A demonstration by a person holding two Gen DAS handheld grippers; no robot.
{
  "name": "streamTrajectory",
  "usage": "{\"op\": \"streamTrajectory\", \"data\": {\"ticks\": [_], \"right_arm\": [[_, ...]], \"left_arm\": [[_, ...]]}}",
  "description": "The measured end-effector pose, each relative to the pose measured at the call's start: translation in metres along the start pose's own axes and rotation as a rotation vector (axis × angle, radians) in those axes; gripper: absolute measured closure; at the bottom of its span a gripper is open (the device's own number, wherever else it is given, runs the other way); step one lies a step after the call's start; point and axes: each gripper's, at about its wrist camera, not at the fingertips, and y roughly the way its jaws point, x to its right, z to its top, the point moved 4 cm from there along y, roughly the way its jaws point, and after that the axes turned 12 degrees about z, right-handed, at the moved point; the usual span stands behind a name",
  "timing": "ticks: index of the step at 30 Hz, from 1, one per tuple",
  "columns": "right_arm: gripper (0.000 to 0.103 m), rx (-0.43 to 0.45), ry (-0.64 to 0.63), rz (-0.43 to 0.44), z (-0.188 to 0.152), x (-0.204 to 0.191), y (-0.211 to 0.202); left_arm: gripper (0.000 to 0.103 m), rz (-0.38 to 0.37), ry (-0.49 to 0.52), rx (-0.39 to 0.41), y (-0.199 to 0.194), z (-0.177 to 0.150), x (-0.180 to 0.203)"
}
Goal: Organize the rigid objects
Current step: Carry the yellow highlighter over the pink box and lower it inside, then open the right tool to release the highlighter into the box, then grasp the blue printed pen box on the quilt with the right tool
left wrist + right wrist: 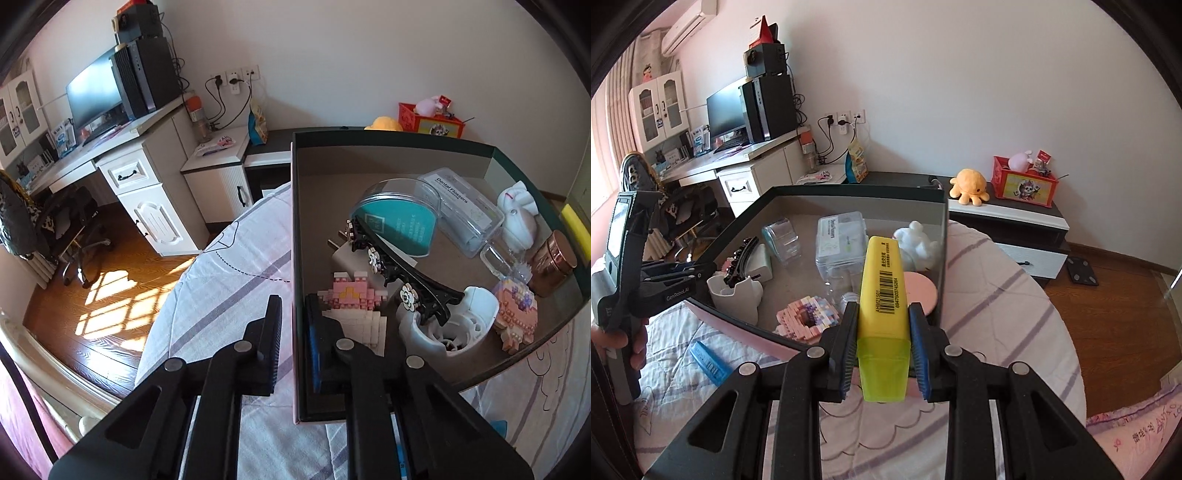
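A shallow box (295,221) with a dark green rim and pink outside lies on the bed. My left gripper (293,301) is shut on its left wall, one finger outside and one inside. In the box lie a black flowered hair clip (399,266), a teal round case (399,218), a clear flosser box (461,206), a white figurine (517,218), a copper jar (554,264) and pink block figures (354,291). My right gripper (882,314) is shut on a yellow highlighter (882,280), held over the box's near right corner (942,258). The left gripper (707,268) shows at the box's left edge.
A blue flat item (709,362) lies on the striped bedspread (997,332) beside the box. A low cabinet behind the bed carries an orange plush octopus (969,184) and a red box (1027,181). A desk with a monitor (726,107) stands at the left.
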Motion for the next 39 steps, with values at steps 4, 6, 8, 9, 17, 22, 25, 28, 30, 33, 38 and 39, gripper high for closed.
{"op": "streamTrajectory", "data": {"ticks": [4, 6, 8, 9, 17, 22, 25, 28, 30, 33, 38, 39], "right_arm": [[0.076, -0.030, -0.015, 0.026, 0.006, -0.012, 0.025], [0.076, -0.043, -0.025, 0.029, 0.009, -0.017, 0.035], [0.076, -0.056, -0.035, 0.022, 0.010, -0.021, 0.044], [0.076, -0.062, -0.040, 0.014, 0.011, -0.021, 0.048], [0.056, -0.004, -0.014, 0.006, 0.020, -0.022, 0.044], [0.047, 0.050, -0.004, -0.018, 0.025, -0.026, 0.019], [0.036, 0.076, 0.007, -0.038, 0.024, -0.029, 0.002], [0.032, 0.092, 0.014, -0.050, 0.015, -0.035, -0.015], [0.031, 0.092, 0.024, -0.051, 0.006, -0.039, -0.022], [0.031, 0.075, 0.041, -0.053, -0.014, -0.046, -0.027], [0.031, 0.007, 0.101, -0.002, -0.050, -0.061, -0.020], [0.031, -0.011, 0.109, 0.018, -0.058, -0.068, -0.017]], "left_arm": [[0.096, -0.010, -0.007, 0.002, 0.003, 0.000, 0.000], [0.097, -0.014, -0.008, 0.005, 0.003, -0.001, -0.001], [0.097, -0.016, -0.009, 0.007, 0.004, -0.001, -0.001], [0.097, -0.017, -0.010, 0.006, 0.004, 0.000, -0.001], [0.097, -0.020, -0.008, 0.006, 0.004, 0.000, -0.003], [0.097, -0.020, -0.011, 0.002, 0.003, 0.000, -0.003], [0.097, -0.020, -0.012, 0.000, 0.003, 0.000, -0.003], [0.097, -0.020, -0.011, -0.003, 0.003, -0.001, -0.004], [0.097, -0.023, -0.012, -0.006, 0.003, -0.002, -0.005], [0.096, -0.028, -0.015, -0.003, -0.003, -0.004, -0.006], [0.074, -0.038, -0.040, 0.018, -0.022, -0.013, -0.017], [0.066, -0.025, -0.047, 0.025, -0.029, -0.017, -0.022]]}}
